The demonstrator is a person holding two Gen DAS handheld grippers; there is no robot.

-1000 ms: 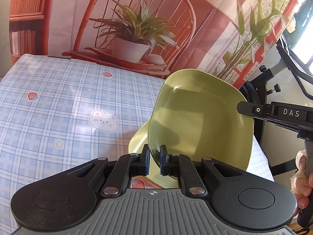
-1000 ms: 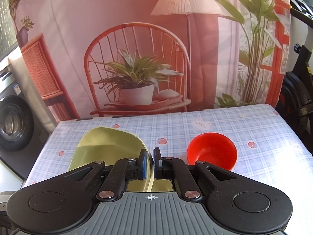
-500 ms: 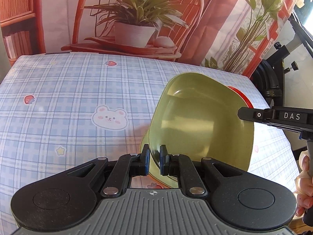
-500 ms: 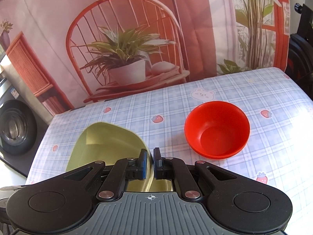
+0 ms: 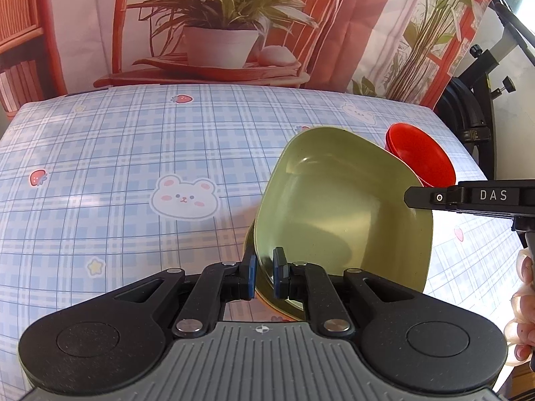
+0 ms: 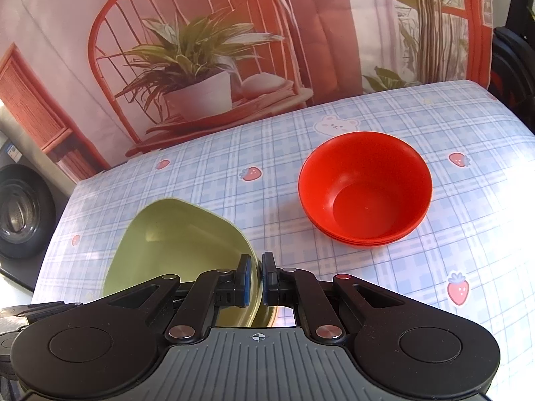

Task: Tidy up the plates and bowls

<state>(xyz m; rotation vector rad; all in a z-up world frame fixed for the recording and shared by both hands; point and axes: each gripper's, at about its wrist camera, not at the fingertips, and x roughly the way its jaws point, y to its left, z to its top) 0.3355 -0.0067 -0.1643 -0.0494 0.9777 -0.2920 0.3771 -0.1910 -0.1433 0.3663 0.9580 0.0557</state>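
Since earlier, we dipped lower toward the bench (image 5: 100,167). Left tongs (image 5: 264,275) and right tongs (image 6: 254,279) each pinch a green plate (image 5: 341,220) rim, tilted for stacking; red bowls (image 6: 364,187) at two o'clock.

A printed backdrop (image 6: 234,33) of a red chair and potted plant fills the top of the frame. A washing machine (image 6: 23,207) stands at left. Sunlight falls on the plaid counter (image 5: 100,167).

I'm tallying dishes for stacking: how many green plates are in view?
2. One green plate is tilted up, its rim clamped in the left gripper; the second plate shows only as a rim just beneath it. More could be hidden underneath.
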